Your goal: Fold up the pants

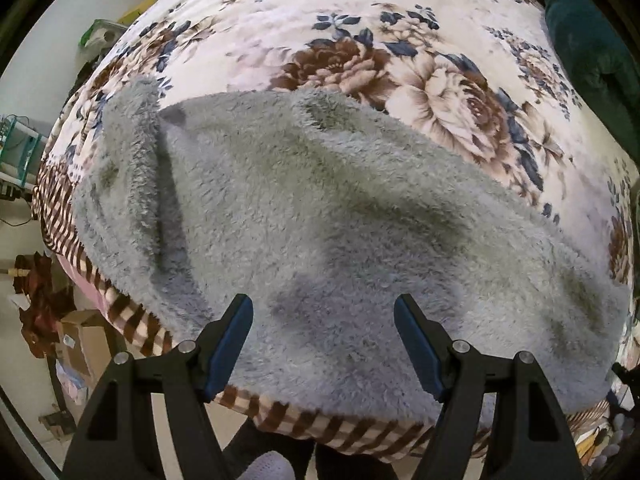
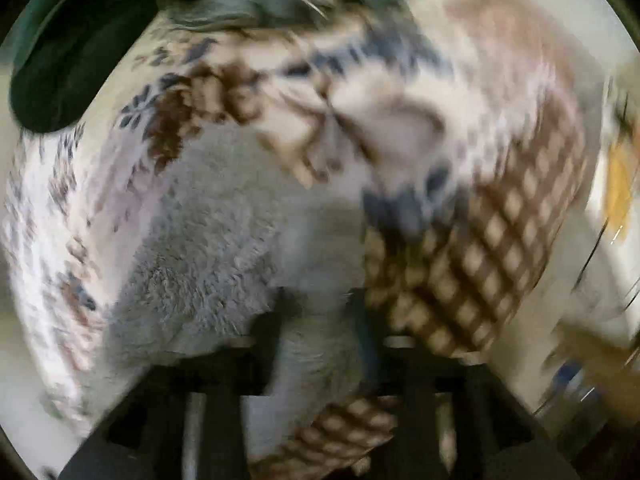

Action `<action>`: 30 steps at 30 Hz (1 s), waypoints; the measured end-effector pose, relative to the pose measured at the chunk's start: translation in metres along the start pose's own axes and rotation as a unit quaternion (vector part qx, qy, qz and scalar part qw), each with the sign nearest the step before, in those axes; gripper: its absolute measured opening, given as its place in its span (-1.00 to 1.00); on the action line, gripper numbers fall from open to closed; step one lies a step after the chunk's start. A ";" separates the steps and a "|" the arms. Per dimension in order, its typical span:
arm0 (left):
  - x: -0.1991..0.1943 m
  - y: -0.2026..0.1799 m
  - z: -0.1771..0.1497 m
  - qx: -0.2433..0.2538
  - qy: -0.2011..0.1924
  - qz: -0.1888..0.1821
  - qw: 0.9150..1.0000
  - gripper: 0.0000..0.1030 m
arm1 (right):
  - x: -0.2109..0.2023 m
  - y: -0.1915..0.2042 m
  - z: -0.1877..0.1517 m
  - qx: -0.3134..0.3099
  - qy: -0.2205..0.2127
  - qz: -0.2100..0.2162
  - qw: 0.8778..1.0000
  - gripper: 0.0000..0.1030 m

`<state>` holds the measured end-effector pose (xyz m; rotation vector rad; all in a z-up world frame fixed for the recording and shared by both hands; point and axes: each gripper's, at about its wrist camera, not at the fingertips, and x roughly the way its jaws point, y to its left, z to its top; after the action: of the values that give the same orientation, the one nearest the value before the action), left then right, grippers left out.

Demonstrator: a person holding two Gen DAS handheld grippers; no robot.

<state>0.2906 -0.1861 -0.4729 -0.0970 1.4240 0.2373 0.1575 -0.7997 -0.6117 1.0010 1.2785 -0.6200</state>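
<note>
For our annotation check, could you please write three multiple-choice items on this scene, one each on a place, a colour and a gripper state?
1. Where do the pants lie?
A. On the floral blanket, near its checked border
B. In a cardboard box
C. On the floor

2. What colour are the pants?
A. Red
B. Grey
C. Yellow

3. How does the left gripper stand?
A. Clamped on the pants
B. Holding a box
C. Open above the pants, nothing between its pads

Answers:
1 A, the fleece is spread over the flower print, beside the checked edge.
2 B, the fluffy fabric is pale grey in both views.
3 C, its blue-padded fingers stand wide apart with fabric only beyond them.
</note>
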 end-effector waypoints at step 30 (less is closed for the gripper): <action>0.077 0.197 0.176 -0.150 0.071 -0.033 0.986 0.38 | 0.129 0.322 -0.289 -0.222 0.109 -0.104 0.963 0.19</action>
<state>0.4275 0.0505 -0.5080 -0.4146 1.5155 0.3948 0.3180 -0.3793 -0.6470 0.5757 1.6434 -0.3585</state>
